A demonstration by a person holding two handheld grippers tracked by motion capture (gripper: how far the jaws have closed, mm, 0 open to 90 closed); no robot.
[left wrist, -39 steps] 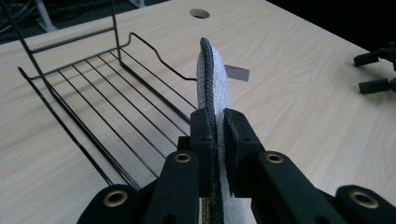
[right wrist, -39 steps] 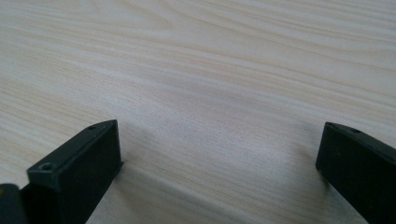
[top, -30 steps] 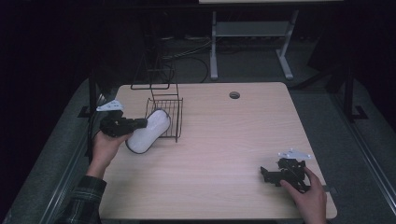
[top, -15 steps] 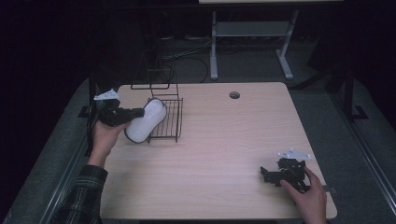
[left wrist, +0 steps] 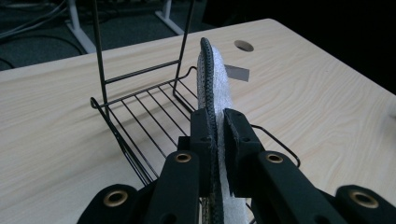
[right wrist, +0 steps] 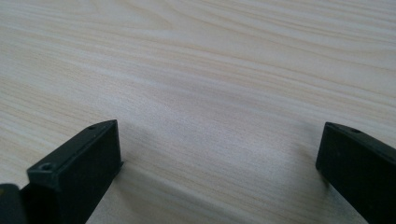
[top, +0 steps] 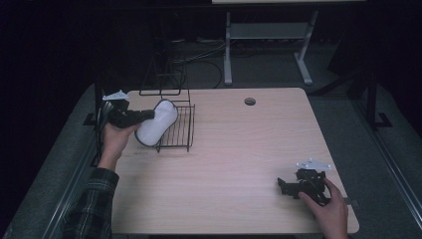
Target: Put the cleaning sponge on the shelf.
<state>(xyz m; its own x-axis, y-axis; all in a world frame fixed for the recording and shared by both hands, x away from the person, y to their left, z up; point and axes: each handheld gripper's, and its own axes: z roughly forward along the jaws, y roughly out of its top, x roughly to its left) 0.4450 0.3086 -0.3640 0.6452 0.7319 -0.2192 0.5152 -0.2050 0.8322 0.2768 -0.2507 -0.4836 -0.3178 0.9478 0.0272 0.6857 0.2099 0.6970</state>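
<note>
Left tongs (top: 149,116) clamp a white insole (top: 155,124) over the wire rack (top: 175,130); right tongs (top: 283,185) rest open on the surface (top: 239,149).

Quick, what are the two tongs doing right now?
Left tongs: closed on the white insole, held on edge over the wire rack.
Right tongs: open, holding nothing, low over the table.

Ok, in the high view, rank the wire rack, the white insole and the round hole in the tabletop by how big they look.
1. wire rack, largest, counting its upright frame.
2. white insole, held on edge in the left gripper; smaller than the rack.
3. round hole, clearly smallest.
The hole lies farther from the camera, but not enough to change the order.
</note>
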